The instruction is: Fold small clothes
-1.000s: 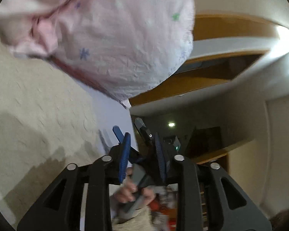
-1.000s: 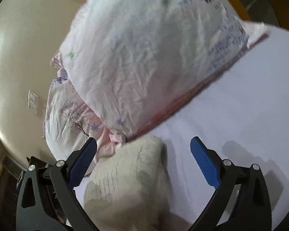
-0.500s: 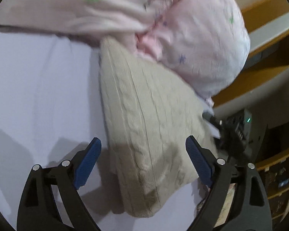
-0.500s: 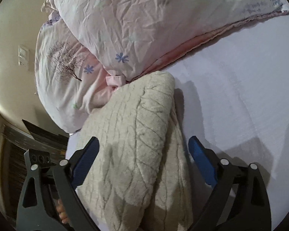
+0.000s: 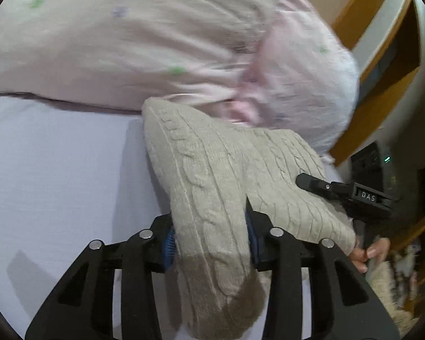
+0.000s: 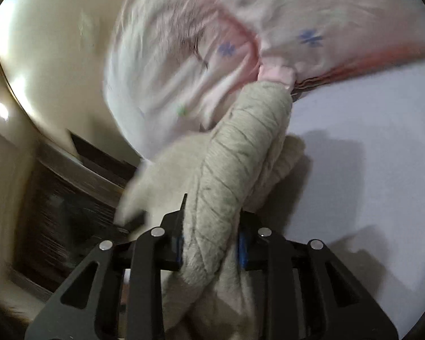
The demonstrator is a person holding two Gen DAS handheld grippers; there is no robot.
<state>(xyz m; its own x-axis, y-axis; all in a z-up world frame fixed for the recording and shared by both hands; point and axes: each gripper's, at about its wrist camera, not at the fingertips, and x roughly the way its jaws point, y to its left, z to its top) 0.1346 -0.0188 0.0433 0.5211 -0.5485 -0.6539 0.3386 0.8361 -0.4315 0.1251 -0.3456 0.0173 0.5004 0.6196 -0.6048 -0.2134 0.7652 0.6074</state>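
Note:
A beige cable-knit sweater [image 5: 212, 175] lies bunched on the pale lilac bed sheet [image 5: 56, 170], against the pink pillows. My left gripper [image 5: 209, 240] is shut on a thick fold of it; the blue pads press both sides. My right gripper [image 6: 211, 243] is also shut on a fold of the sweater [image 6: 240, 153], which rises away from the jaws toward the pillows. In the left wrist view the right gripper's black finger [image 5: 314, 184] rests on the sweater's right side, with the person's hand [image 5: 368, 252] below it.
Two pink floral pillows [image 5: 155, 42] lie along the head of the bed and show blurred in the right wrist view [image 6: 198, 42]. A wooden headboard and shelf [image 5: 388, 56] stand at the right. The bed edge, cream wall [image 6: 42, 56] and dark furniture lie left of the right gripper.
Both grippers were open over the sweater half a second ago; both have now closed on folds of it and lifted the cloth slightly. A second ago the left gripper was shut and empty.

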